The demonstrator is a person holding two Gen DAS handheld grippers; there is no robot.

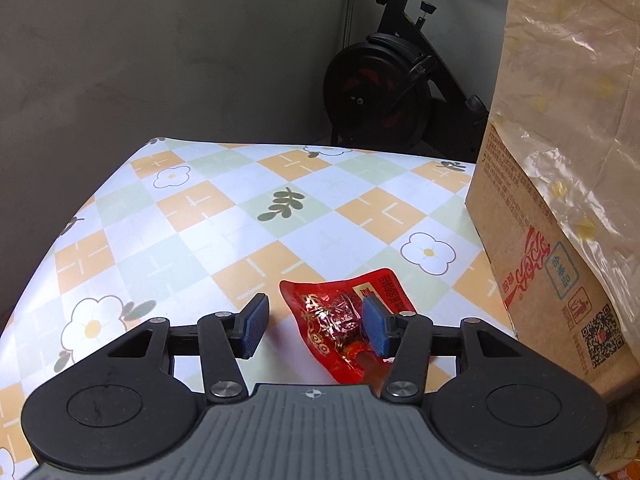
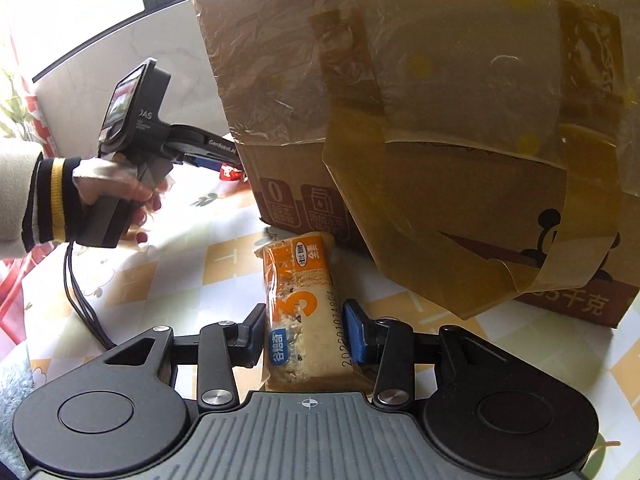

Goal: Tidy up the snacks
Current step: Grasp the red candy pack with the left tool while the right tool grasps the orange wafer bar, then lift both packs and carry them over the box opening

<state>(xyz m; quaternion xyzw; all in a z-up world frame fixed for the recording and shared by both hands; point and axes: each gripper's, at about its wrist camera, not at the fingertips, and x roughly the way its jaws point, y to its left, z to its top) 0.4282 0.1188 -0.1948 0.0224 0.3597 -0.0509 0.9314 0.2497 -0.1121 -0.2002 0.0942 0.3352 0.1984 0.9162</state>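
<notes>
In the left wrist view a red snack packet (image 1: 336,320) lies on the checked tablecloth between my left gripper's (image 1: 316,328) blue pads. Its right pad (image 1: 376,330) is against the packet, while the left pad (image 1: 254,326) stands a little apart from it, so the gripper is open. In the right wrist view my right gripper (image 2: 306,334) is shut on an orange-and-clear wrapped snack bar (image 2: 304,304), a pad on each long side. That bar points toward the cardboard box (image 2: 440,100). The left gripper (image 2: 218,162) shows there too, held in a person's hand (image 2: 120,200), its tips at the red packet (image 2: 231,175) by the box corner.
The big cardboard box (image 1: 540,240), wrapped in crinkled film and brown tape, stands at the table's right. The floral checked tablecloth (image 1: 200,208) stretches left and far. An exercise bike (image 1: 380,96) stands beyond the table's far edge. A cable (image 2: 80,300) hangs from the left handle.
</notes>
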